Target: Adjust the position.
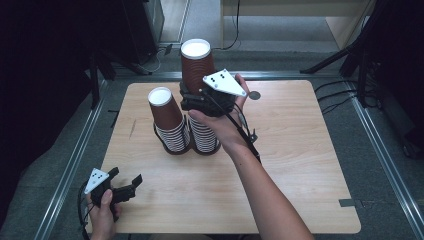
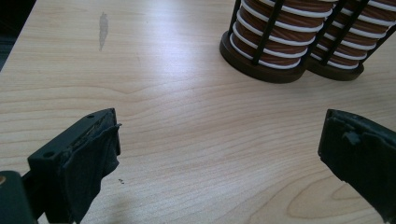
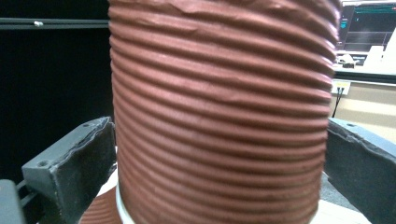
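Two stacks of ribbed brown paper cups [image 1: 172, 132] stand on the bench [image 1: 280, 175]; right hand-held gripper [image 1: 197, 97] clasps the top ribbed brown paper cup [image 1: 196, 62] — lift straight, squeezing lightly. Left hand-held gripper [image 1: 125, 182] rests agape.

Readable text: nothing legible is showing anywhere.
Brown ribbed cup [image 3: 219, 112]: its wall is carrying bare ridges, with no print or logo.
Cup stacks [image 1: 187, 132]: they are showing white rims and brown bands, no lettering.
Screen [image 3: 369, 23], behind the cup at the upper right: it is glowing with greenish lines too small and blurred to read.
Table [image 2: 177, 140]: it is showing plain wood grain and one grey smear, no marks or numbers.
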Available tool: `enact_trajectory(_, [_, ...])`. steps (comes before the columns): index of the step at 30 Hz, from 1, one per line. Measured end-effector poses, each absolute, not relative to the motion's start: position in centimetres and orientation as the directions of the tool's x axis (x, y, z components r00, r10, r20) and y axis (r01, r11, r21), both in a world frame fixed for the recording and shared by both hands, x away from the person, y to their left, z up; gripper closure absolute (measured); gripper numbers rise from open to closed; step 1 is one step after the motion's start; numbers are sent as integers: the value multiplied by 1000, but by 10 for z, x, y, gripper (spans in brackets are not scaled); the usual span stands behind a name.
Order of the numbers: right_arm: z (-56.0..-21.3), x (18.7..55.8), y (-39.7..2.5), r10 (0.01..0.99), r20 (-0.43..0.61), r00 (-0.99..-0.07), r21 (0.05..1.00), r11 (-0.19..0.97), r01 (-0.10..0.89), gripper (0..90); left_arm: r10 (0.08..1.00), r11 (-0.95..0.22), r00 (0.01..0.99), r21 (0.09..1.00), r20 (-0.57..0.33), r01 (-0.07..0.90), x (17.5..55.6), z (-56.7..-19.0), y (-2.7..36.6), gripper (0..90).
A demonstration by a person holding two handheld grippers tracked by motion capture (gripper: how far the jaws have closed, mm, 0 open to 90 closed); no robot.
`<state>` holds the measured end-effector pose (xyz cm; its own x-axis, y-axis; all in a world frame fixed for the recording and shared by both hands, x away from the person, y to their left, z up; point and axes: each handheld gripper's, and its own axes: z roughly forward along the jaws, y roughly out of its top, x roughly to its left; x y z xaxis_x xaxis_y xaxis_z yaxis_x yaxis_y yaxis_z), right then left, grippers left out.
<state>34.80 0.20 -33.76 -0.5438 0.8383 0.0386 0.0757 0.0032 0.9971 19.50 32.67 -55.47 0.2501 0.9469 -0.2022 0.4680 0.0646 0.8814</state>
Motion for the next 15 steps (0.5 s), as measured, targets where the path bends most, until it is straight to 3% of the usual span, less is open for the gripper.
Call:
enact_trajectory(2, [-337, 348, 3, 839, 37, -542, 997, 6, 78, 0, 947, 65, 251, 881, -203, 468, 195, -555, 327, 0])
enact_trajectory(5, [-337, 350, 5, 841, 26, -541, 997, 18, 76, 68, 946, 66, 251, 880, -205, 469, 195, -555, 327, 0])
enact_trajectory(12, [-333, 349, 5, 841, 19, -541, 997, 25, 74, 89, 946, 67, 251, 881, -206, 469, 195, -555, 326, 0])
enact_trajectory(15, [-327, 346, 4, 844, 17, -535, 1000, -2, 30, 98, 946, 67, 251, 881, -206, 469, 195, -555, 326, 0])
